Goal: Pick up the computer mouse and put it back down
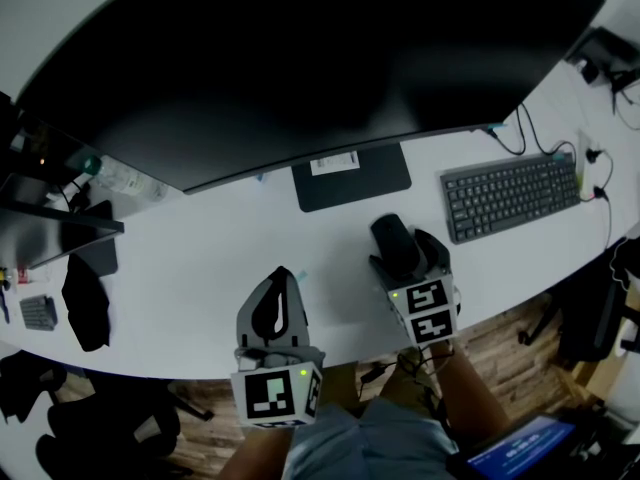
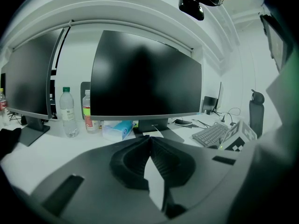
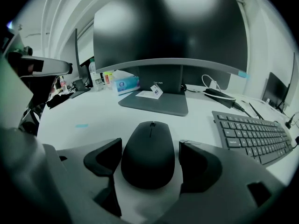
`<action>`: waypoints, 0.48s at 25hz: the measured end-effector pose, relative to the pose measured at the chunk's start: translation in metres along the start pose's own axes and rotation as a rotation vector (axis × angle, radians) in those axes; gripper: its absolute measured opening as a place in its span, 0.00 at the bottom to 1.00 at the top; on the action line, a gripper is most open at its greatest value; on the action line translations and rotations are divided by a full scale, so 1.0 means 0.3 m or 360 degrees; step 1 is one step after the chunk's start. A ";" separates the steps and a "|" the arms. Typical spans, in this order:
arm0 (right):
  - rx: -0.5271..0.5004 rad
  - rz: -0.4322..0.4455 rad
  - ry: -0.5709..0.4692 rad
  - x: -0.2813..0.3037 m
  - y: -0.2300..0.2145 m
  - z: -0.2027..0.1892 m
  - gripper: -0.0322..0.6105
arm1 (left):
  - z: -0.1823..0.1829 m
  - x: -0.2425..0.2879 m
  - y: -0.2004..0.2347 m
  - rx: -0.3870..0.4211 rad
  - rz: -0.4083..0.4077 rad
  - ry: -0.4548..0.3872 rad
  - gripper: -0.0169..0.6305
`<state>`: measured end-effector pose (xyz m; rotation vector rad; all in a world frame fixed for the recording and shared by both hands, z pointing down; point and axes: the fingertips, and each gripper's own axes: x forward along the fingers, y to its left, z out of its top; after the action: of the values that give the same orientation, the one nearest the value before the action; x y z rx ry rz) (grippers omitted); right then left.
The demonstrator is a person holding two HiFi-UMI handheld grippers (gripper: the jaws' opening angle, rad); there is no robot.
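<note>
A black computer mouse (image 3: 148,155) lies flat on the white desk (image 1: 200,268), in front of the monitor stand. My right gripper (image 3: 150,148) straddles it with its jaws spread wide. One jaw stands on each side of the mouse, and a thin gap shows at the right pad, so nothing is gripped. In the head view the mouse (image 1: 392,233) pokes out ahead of the right gripper (image 1: 408,254). My left gripper (image 1: 283,276) hovers over the desk's front edge to the left, with its jaws shut tip to tip on nothing (image 2: 150,139).
A grey keyboard (image 1: 510,193) lies right of the mouse, with cables behind it. A large dark monitor (image 1: 300,68) stands on a flat base (image 1: 352,178) just beyond. Water bottles (image 2: 68,113) and a tissue pack (image 2: 117,129) stand at the far left. A black cloth (image 1: 85,303) lies near the left edge.
</note>
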<state>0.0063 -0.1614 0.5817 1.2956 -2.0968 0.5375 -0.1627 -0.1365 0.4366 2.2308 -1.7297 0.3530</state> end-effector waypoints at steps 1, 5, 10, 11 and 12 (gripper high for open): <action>-0.0003 0.0000 0.0000 0.001 0.000 0.000 0.66 | 0.002 0.001 0.001 0.0001 0.0002 -0.0005 0.03; -0.0005 0.0015 0.0006 0.001 0.001 -0.002 0.65 | 0.006 0.003 -0.006 -0.0005 0.0005 -0.0003 0.03; -0.0034 0.0037 0.0009 -0.001 0.009 -0.001 0.54 | 0.021 -0.002 0.000 0.0004 0.0026 -0.0025 0.03; -0.0038 0.0041 0.0009 0.000 0.012 0.000 0.53 | 0.025 -0.005 0.001 0.0007 0.0031 -0.0031 0.03; -0.0042 0.0048 0.0010 0.000 0.016 0.000 0.53 | 0.028 -0.008 0.002 0.0009 0.0038 -0.0037 0.03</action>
<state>0.0021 -0.1593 0.5816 1.2475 -2.1143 0.5243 -0.1638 -0.1377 0.4282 2.2283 -1.7707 0.3394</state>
